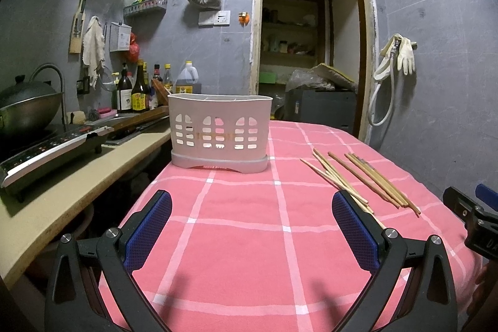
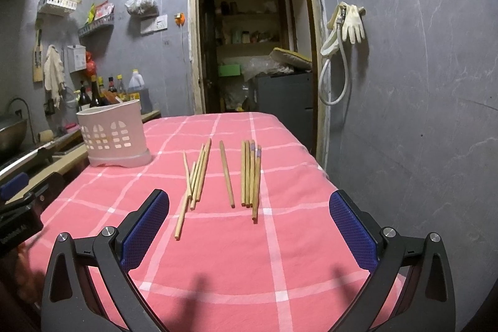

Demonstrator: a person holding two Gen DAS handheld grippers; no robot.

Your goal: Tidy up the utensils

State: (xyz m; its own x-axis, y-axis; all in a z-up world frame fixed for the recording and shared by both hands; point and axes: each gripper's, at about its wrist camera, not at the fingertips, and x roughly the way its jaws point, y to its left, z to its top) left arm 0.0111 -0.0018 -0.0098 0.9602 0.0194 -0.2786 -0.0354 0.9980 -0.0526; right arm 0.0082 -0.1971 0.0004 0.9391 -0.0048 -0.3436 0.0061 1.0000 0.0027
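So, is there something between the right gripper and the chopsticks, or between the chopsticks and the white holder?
Nothing visible. The right gripper is open over bare pink tablecloth, with the chopsticks lying loose just ahead. Only cloth lies between them and the white holder, whose top is open.

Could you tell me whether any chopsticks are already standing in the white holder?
No, the chopsticks all lie flat on the pink tablecloth, to the right of the white holder.

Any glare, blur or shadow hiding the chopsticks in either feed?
Right wrist view: chopsticks sharp, evenly lit; hand-held gripper shadows fall short of them. Left wrist view: chopsticks clear but fisheye-bent; right edge blurred around the other hand-held gripper.
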